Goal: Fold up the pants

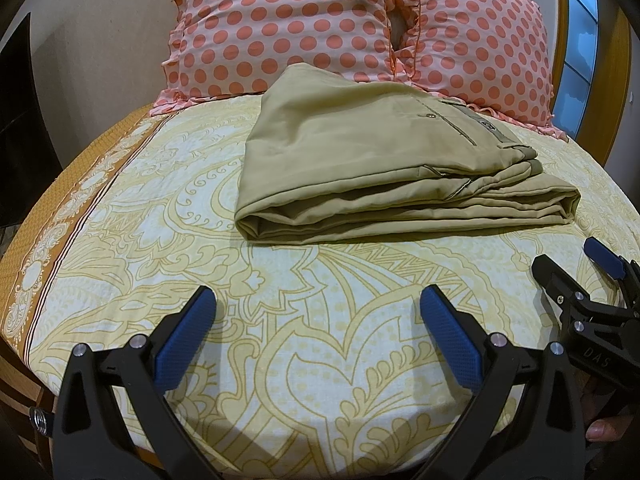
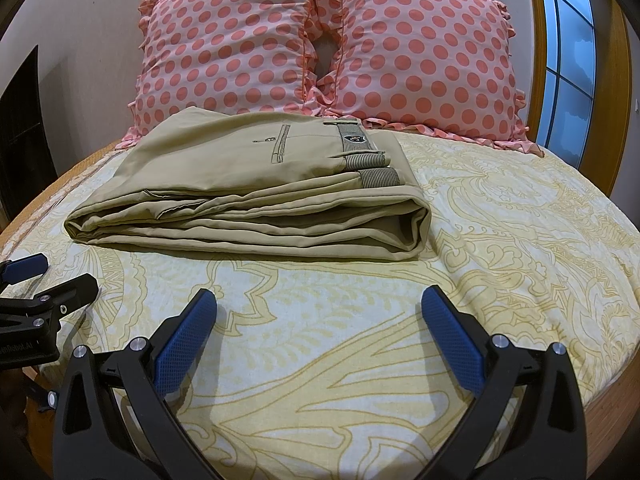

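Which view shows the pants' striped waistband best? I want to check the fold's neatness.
The right wrist view: the waistband on the pants faces the camera, stripes and badge clear. In the left wrist view the waistband is seen edge-on at the far corner, its stripes unreadable.

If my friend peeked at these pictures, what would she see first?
Probably the two pink pillows with big orange dots, propped side by side at the head of the bed. Right in front of them the tan pants lie folded in a neat stack on the yellow swirly bedsheet. Nearest the camera, the left gripper and right gripper are both open and empty.
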Available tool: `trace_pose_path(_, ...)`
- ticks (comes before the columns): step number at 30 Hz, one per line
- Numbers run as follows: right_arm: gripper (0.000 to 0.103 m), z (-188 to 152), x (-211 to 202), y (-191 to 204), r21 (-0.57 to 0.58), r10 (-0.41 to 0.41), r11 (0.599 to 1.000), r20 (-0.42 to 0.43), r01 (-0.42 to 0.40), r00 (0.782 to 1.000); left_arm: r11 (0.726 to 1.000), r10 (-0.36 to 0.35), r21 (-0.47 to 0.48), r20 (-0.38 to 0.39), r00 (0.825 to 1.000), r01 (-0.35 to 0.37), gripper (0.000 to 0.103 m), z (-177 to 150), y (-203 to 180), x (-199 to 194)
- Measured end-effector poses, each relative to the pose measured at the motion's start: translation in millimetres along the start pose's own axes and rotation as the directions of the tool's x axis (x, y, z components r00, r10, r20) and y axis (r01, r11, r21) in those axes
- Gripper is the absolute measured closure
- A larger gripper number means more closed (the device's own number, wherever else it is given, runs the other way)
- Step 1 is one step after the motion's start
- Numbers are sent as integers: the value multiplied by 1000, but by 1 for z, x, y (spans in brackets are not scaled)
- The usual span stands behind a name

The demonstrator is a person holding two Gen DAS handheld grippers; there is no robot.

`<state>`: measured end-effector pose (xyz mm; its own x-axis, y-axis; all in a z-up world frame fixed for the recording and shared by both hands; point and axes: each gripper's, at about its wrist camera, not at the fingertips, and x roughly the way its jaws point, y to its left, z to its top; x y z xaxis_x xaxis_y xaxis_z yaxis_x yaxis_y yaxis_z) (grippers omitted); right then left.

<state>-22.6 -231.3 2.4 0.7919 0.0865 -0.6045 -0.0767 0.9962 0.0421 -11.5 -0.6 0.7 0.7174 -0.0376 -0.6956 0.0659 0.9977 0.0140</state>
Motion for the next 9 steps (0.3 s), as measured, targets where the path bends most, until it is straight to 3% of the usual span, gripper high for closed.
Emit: trace_pose_path(9, 1, 0, 0, 0, 1, -1, 1000, 1, 1, 1000, 1000, 1, -1, -2, 1000, -1, 2, 0, 0, 0)
